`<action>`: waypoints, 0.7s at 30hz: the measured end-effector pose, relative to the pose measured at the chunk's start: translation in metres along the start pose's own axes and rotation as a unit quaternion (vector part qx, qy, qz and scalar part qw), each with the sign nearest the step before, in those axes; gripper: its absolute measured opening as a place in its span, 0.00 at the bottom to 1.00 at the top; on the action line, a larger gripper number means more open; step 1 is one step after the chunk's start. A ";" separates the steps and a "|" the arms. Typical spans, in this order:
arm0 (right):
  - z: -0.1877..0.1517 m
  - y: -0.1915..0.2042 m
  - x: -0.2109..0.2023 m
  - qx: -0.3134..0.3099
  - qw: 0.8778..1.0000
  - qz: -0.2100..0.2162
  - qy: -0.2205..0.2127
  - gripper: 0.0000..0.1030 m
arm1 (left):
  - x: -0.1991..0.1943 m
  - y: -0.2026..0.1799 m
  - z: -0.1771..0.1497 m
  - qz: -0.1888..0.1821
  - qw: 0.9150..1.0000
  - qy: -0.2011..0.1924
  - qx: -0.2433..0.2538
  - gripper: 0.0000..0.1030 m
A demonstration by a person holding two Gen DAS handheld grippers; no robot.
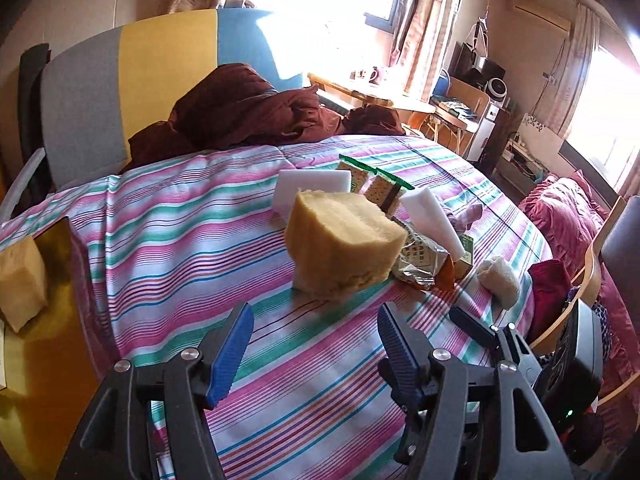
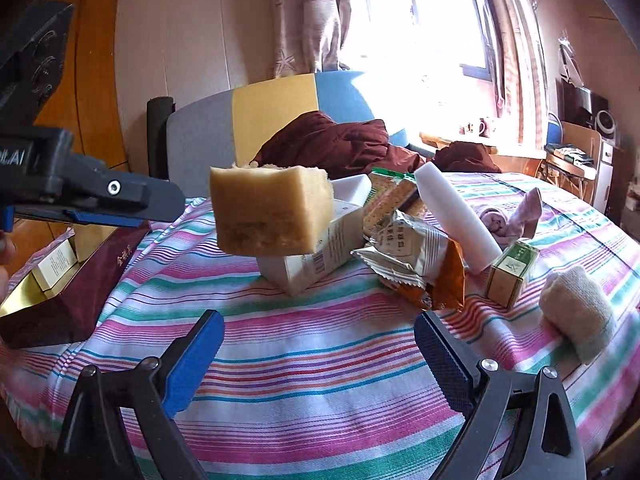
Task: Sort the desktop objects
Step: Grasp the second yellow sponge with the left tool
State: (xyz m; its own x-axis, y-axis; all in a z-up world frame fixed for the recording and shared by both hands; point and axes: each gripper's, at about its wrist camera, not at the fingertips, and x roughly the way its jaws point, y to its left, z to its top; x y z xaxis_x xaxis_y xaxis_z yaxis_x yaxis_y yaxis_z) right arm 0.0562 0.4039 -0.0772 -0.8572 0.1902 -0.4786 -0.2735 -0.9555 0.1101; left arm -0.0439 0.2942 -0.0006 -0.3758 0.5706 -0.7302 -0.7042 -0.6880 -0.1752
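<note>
A big yellow sponge [image 1: 344,240] [image 2: 272,208] rests on a white carton [image 2: 320,256] in the middle of a pile on the striped cloth [image 1: 180,248]. Around it lie white foam blocks [image 1: 308,188] [image 2: 456,220], green cracker packets [image 1: 376,184] [image 2: 392,196], a silver snack pack [image 2: 416,264], a small green box [image 2: 512,272], a pink sock [image 2: 516,216] and a beige rolled cloth [image 2: 576,312]. My left gripper [image 1: 316,320] is open and empty, just short of the sponge. Lower right of the pile, my right gripper [image 2: 320,332] is also open and empty.
A maroon box with a gold lining [image 2: 80,280] [image 1: 48,320] stands at the left edge and holds another sponge [image 1: 20,280] and a small white-and-gold carton [image 2: 56,264]. A dark red garment [image 1: 248,112] lies behind the pile. Chairs and a pink cushion [image 1: 568,208] are on the right.
</note>
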 end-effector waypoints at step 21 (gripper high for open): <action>-0.017 -0.033 0.011 0.083 0.995 0.058 0.013 0.94 | 0.056 -0.027 0.026 0.072 0.997 -0.024 0.032 0.65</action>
State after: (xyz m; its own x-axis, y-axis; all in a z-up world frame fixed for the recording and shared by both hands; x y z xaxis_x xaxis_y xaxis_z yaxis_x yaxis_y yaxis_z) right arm 0.0627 0.4340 -0.1009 -0.8761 0.0731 -0.4765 -0.2435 -0.9202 0.3066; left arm -0.0616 0.3564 -0.0199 -0.5024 0.4900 -0.7124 -0.6777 -0.7349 -0.0275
